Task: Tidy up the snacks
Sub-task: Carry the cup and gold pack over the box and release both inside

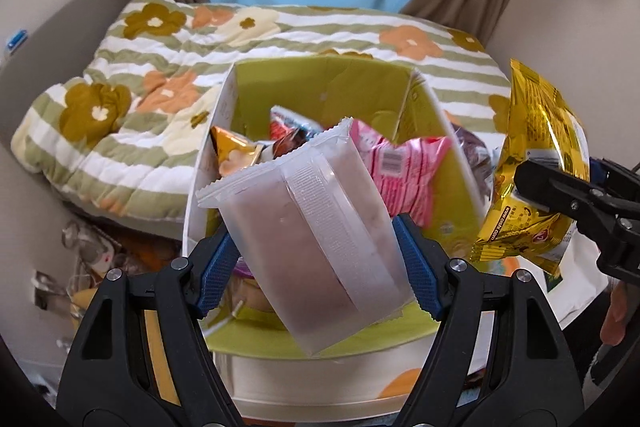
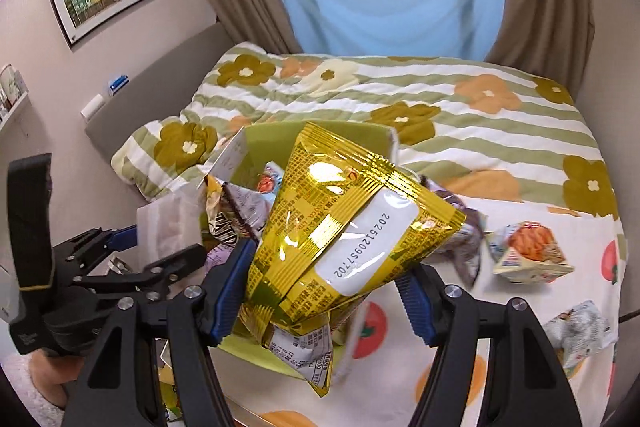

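My left gripper (image 1: 316,267) is shut on a frosted clear snack packet (image 1: 316,239) and holds it above a green-lined box (image 1: 320,83) on the bed. In the box lie a pink packet (image 1: 400,171), an orange one (image 1: 234,153) and a red one (image 1: 290,133). My right gripper (image 2: 322,301) is shut on a gold foil snack bag (image 2: 344,227), just to the right of the box (image 2: 276,139). The gold bag (image 1: 532,163) and the right gripper (image 1: 548,195) show at the right edge of the left wrist view. The left gripper (image 2: 160,247) with its frosted packet (image 2: 168,227) appears at the left of the right wrist view.
A floral striped quilt (image 2: 460,131) covers the bed behind the box. Loose snack bags (image 2: 528,253) and a dark packet (image 2: 464,239) lie on a fruit-print sheet (image 2: 520,347) to the right. More packets (image 1: 88,247) sit low at the left. Curtains and a blue cloth (image 2: 392,7) hang behind.
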Demonstrator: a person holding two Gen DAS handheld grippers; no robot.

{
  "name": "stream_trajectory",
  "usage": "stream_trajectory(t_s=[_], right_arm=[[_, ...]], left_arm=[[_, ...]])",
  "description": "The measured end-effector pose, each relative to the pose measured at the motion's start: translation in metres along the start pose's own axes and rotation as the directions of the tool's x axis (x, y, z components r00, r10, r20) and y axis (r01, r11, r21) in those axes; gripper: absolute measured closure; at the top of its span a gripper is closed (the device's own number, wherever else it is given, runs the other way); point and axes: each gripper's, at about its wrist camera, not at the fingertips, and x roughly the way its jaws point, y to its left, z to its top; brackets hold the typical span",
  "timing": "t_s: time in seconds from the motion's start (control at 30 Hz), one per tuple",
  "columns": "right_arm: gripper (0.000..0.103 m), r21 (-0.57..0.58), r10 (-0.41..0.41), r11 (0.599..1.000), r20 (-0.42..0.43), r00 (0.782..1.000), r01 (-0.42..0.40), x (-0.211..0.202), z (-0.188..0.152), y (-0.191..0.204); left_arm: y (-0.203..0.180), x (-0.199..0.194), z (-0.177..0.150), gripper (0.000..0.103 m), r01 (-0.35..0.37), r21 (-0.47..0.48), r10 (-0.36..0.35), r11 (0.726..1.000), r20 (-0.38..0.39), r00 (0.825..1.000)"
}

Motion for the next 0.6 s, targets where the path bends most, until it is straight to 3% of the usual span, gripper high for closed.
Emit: stream_trajectory(t_s=[0.1,0.17,0.2,0.37,0.6], right_arm=[[0.039,0.005,-0.013,1.0,-0.025,1.0,0.014,0.013,0.001,0.011],[0.039,0.016,-0.018,1.0,-0.041,0.999,0.018,0.02,-0.001,0.014],[0.039,0.023,-0.02,1.0,-0.048,0.999,0.021,0.024,-0.002,0.015],[0.039,0.041,-0.047,0.998,-0.085,0.995,0.051,0.038,-0.011,0.019],[0.039,-0.05,-0.063,0.997,-0.146,0.987,0.056,0.056,-0.015,0.033]], left_arm=[[0.01,0.017,-0.004,0.03,-0.003,0.033,0.004,0.999,-0.04,0.999],[0.014,0.02,-0.006,0.015,-0.038,0.057,0.04,0.998,-0.034,0.999],[0.016,0.02,-0.007,0.0,-0.043,0.068,0.045,0.997,-0.03,0.999],[0.026,0.02,-0.012,0.001,-0.035,0.102,0.037,0.994,-0.016,0.999],[0.05,0.025,-0.02,0.001,-0.004,0.021,0.004,1.0,-0.043,0.999]])
